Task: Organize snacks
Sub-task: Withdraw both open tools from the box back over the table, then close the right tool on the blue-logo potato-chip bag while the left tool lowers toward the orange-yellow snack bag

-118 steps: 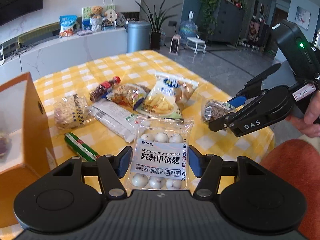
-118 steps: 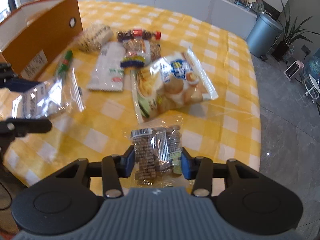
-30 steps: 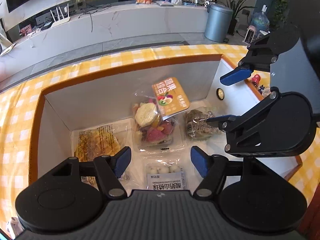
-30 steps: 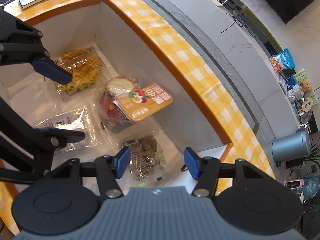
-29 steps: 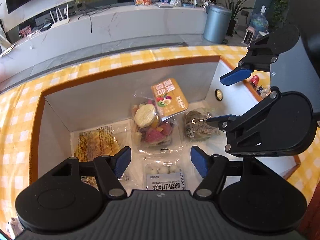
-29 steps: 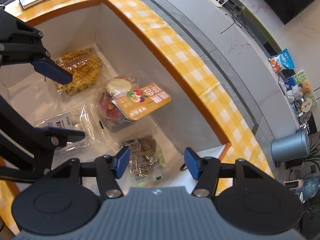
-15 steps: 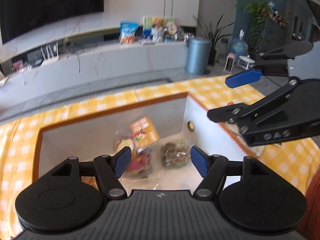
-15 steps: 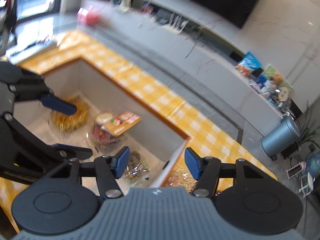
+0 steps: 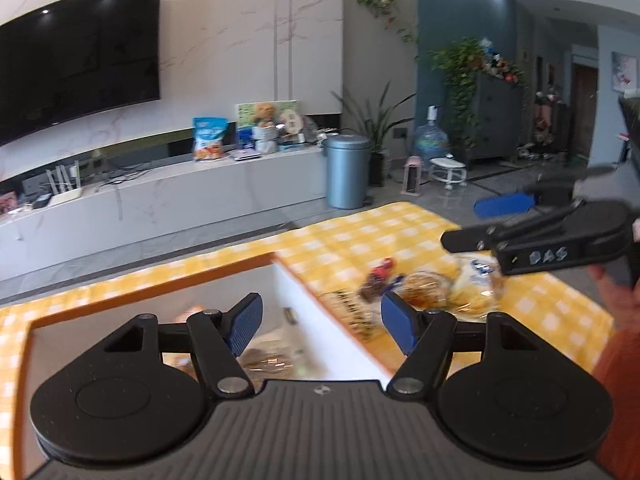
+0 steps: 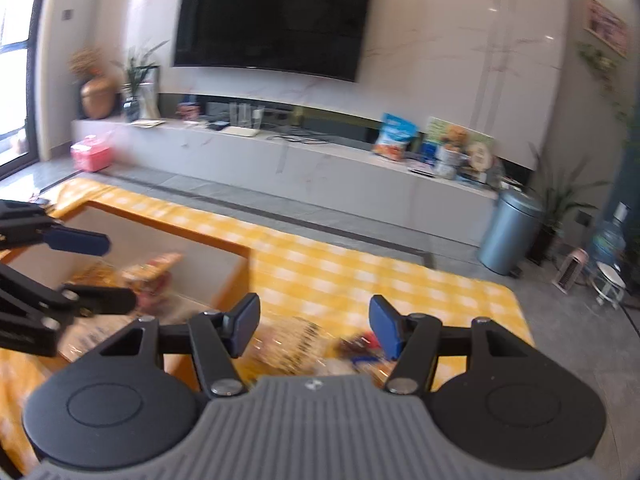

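My left gripper [image 9: 322, 322] is open and empty, raised over the right wall of the orange cardboard box [image 9: 320, 326]. Snack packs lie blurred on the box floor [image 9: 266, 354]. My right gripper [image 10: 314, 330] is open and empty, above the yellow checked table [image 10: 320, 272] just right of the box [image 10: 224, 268]. It also shows at the right of the left wrist view [image 9: 476, 222]. Several loose snack packs [image 9: 424, 284] lie on the cloth right of the box; they show blurred under the right gripper [image 10: 296, 340]. The left gripper shows at the left of the right wrist view [image 10: 92, 270].
A long white TV cabinet [image 9: 160, 196] with a black TV [image 10: 272, 16] above runs along the far wall. A grey bin [image 9: 346, 172] and plants [image 9: 460, 92] stand beyond the table's far edge. A hand [image 9: 616, 292] holds the right gripper.
Both grippers have lifted and tilted up from looking into the box to looking across the room. They have swung right toward the loose snacks on the table. Both stay open and empty.
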